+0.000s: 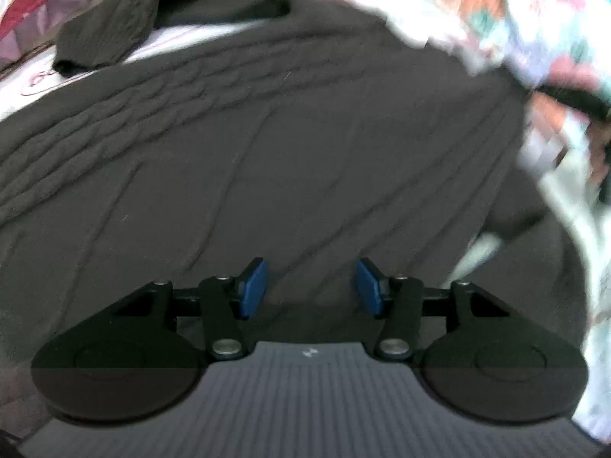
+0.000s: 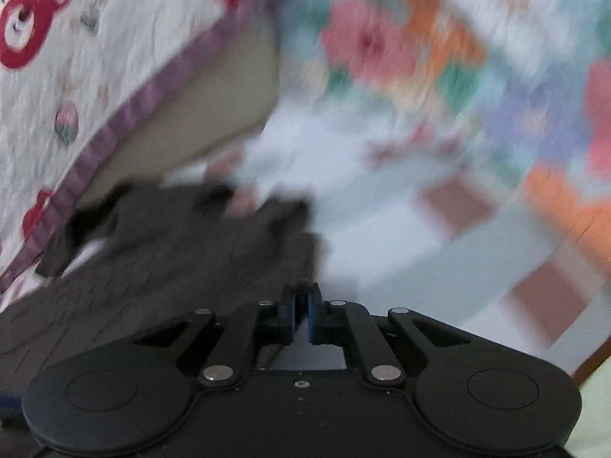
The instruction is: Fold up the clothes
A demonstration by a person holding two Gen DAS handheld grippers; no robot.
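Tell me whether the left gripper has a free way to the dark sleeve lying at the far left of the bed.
Probably yes. The left gripper is open over the dark garment, and nothing stands between it and the sleeve on the bed cover; only flat fabric lies along the way.

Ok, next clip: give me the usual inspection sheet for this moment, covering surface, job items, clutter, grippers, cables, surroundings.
Surface: white quilted bedspread with red motifs and a purple border.
Job's things: dark grey garment spread mostly flat, creased, one sleeve lying out at the far left.
Clutter: floral patchwork quilt, heavily blurred, beside the garment.
Grippers: left gripper open, above the garment, nothing between its pads. Right gripper nearly closed at the garment's edge; whether cloth is pinched cannot be told.
Cables: nothing seen.
Surroundings: beige surface beyond the bedspread's border; too blurred to identify.
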